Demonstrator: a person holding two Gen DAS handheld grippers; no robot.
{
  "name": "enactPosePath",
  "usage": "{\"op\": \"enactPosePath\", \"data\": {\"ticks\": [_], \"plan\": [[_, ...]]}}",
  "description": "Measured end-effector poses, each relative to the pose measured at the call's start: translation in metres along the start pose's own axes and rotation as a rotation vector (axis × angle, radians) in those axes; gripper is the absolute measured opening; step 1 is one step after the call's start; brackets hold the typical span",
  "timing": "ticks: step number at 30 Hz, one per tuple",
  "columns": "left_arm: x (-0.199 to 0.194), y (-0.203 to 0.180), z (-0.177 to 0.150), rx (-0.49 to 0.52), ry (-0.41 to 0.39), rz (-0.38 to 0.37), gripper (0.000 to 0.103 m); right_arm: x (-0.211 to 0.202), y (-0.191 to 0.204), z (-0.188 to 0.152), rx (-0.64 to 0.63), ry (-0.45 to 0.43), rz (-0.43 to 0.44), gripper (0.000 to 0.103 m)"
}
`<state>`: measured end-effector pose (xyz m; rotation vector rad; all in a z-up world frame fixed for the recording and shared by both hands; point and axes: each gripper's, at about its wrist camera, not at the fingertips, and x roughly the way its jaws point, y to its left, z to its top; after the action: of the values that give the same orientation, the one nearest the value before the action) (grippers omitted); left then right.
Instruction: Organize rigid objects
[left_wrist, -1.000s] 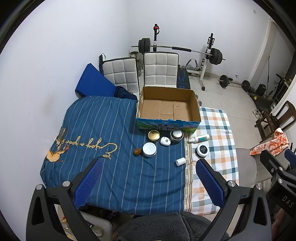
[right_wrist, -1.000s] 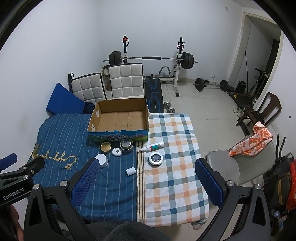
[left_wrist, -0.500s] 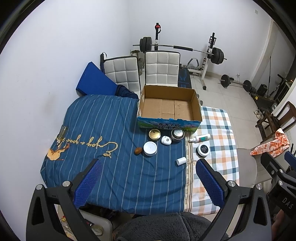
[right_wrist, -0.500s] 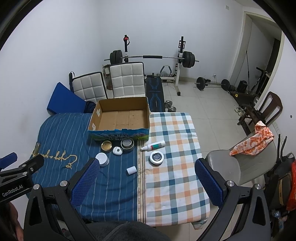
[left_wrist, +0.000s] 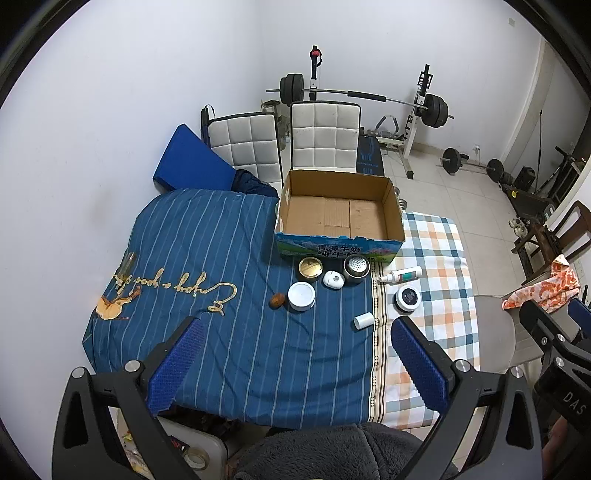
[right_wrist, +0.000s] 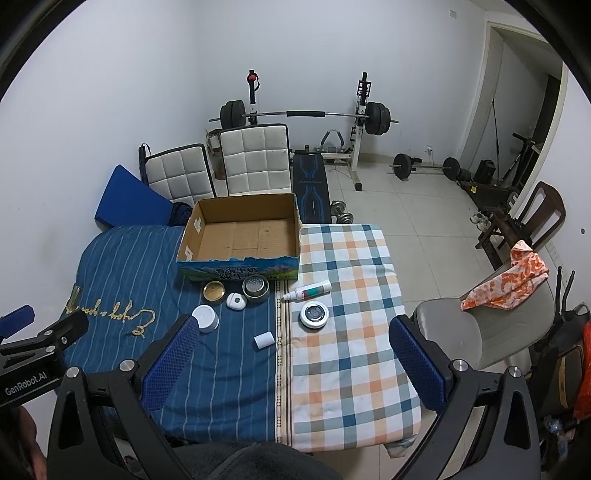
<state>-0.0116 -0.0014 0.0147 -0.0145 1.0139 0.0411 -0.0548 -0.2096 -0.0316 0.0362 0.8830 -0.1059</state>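
Cardboard box (left_wrist: 338, 214), empty and open-topped, sits at the far middle of the desk (left_wrist: 207, 258), across the seam between the blue striped cloth and the checked cloth. The loose items lie in a cluster just in front of it, probably staged for loading: gold-lidded tin (left_wrist: 310, 268), perforated-top tin (left_wrist: 356, 268), white puck (left_wrist: 333, 279), white jar (left_wrist: 301, 295), small brown object (left_wrist: 276, 301), spray bottle (left_wrist: 399, 275), round black-faced case (left_wrist: 407, 298) and small white cylinder (left_wrist: 363, 320). Left claw (left_wrist: 295, 354) and right claw (right_wrist: 291, 350) both hover at the near edge, spread wide and empty, well apart from the items. No item is loaded yet.
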Motion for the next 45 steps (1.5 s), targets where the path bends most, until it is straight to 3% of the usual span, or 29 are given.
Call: {"op": "enactPosePath", "data": {"ticks": [7,13,17,21,33,38,44,45], "plan": [[0.008,0.004,-0.002,-0.021,0.02,0.002,0.103,0.01,0.0,-0.001,-0.006,0.017,0.015,0.103],[0.051,0.015,0.01,-0.064,0.077,0.035,0.103,0.056,-0.011,0.004,0.015,0.097,0.008,0.103],[0.11,0.03,0.026,-0.117,0.146,0.053,0.103,0.115,-0.026,0.008,0.03,0.195,-0.002,0.103],[0.188,0.035,0.036,-0.127,0.251,0.089,0.103,0.198,-0.045,0.008,0.045,0.324,0.015,0.103],[0.407,0.014,0.014,-0.073,0.591,0.078,0.103,0.45,-0.074,-0.038,0.049,0.659,-0.024,0.103],[0.465,0.007,-0.002,-0.059,0.696,0.088,0.103,0.512,-0.063,-0.06,0.081,0.77,0.016,0.103],[0.494,0.0,-0.007,-0.052,0.703,0.068,0.103,0.544,-0.05,-0.075,0.072,0.827,0.021,0.101],[0.497,-0.002,-0.007,-0.044,0.702,0.071,0.099,0.548,-0.05,-0.077,0.074,0.837,0.019,0.099]]}}
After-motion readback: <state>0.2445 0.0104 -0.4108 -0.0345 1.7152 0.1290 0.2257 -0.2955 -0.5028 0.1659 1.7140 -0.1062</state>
